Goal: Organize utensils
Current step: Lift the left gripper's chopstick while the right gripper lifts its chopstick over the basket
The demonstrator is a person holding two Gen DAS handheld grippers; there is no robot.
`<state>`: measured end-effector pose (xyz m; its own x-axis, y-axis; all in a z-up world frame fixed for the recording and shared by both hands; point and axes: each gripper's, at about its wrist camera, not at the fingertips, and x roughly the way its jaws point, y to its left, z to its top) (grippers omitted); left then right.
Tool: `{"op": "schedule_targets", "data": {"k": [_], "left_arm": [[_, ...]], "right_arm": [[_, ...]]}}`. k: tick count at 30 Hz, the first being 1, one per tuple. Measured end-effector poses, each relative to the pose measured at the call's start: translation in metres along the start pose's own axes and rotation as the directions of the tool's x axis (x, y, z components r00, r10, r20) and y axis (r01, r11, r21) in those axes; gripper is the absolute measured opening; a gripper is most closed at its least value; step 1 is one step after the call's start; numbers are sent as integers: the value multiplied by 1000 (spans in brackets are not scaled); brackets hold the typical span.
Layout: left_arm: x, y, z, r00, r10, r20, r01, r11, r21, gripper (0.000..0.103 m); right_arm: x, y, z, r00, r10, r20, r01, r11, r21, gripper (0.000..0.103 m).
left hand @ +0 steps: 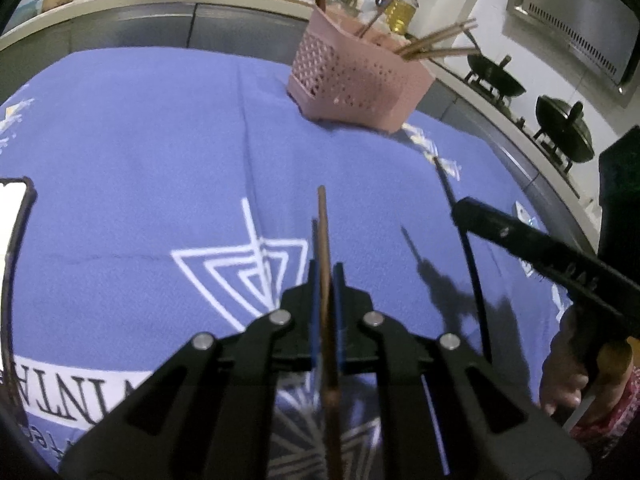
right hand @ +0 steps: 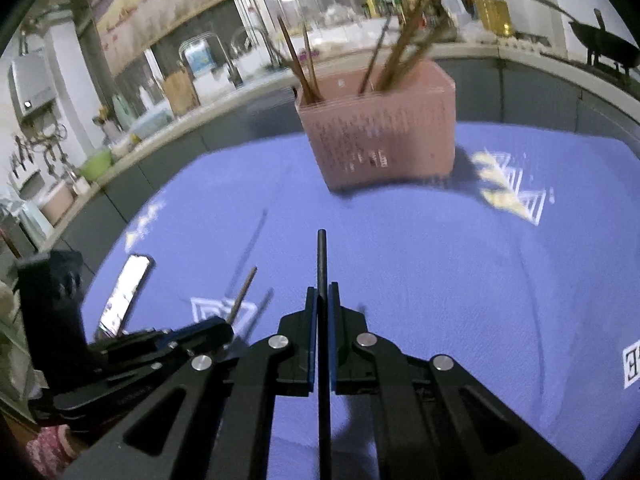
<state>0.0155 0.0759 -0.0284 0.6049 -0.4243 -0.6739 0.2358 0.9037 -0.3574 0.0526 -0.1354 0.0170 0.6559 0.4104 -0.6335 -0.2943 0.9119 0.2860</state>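
Observation:
My left gripper (left hand: 326,270) is shut on a brown wooden chopstick (left hand: 323,232) that points forward above the blue cloth. My right gripper (right hand: 322,292) is shut on a black chopstick (right hand: 322,256), also held above the cloth. A pink perforated utensil basket (left hand: 352,76) stands at the far side of the table with several brown chopsticks in it; it also shows in the right wrist view (right hand: 380,132). The right gripper with its black chopstick (left hand: 464,232) shows at the right of the left wrist view. The left gripper (right hand: 224,326) shows at the lower left of the right wrist view.
A blue printed cloth (left hand: 140,152) covers the table. A phone (right hand: 126,294) lies on it at the left. Kitchen counters run behind, with black woks (left hand: 496,76) on a stove at the right and bottles behind the basket.

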Motion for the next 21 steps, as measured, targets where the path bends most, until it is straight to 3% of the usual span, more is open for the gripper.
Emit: {"op": "schedule_targets", "data": {"k": [10,21], "left_arm": [[-29,-12,27,995,-22,96,20,1000,21,6],[-46,-39,57,985,-42,167,31,997,66,6]], "right_arm": [[-38,3,35,985,44,166,-45,999,2,5],[-69,11,63,962,65,266,-57,998,-36,5]]}}
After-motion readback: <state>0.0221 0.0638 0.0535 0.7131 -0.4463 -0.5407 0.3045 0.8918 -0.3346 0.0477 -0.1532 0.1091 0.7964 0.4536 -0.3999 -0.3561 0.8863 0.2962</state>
